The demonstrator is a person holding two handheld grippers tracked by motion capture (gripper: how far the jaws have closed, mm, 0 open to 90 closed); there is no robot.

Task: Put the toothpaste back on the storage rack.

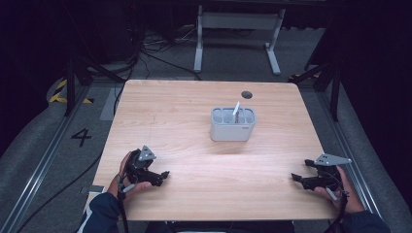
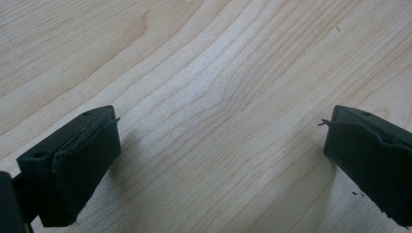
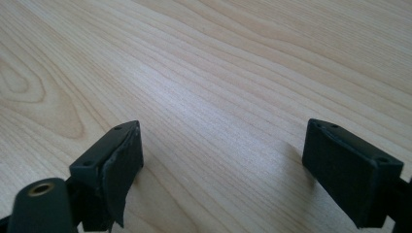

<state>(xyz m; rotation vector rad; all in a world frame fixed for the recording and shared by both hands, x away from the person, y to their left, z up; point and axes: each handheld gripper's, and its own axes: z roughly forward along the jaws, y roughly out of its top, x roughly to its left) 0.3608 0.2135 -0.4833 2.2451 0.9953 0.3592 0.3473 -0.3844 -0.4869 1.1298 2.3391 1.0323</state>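
Both hand-held grippers rest low in the frame, the left hand-held gripper point(image 1: 163, 175) and right hand-held gripper point(image 1: 295, 178) wide open and empty. Upper centre on the surface point(image 1: 160, 116), the grey compartmented holder point(image 1: 232, 127) has one white stick point(image 1: 236, 108) in it; little work looks left.

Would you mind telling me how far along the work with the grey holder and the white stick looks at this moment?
Done so far: the white stick stands tilted in a middle compartment of the grey holder. In hand: nothing; the left gripper and right gripper rest open near the table's front edge, both apart from the holder. What is left cannot be told; no other loose item lies on the table.
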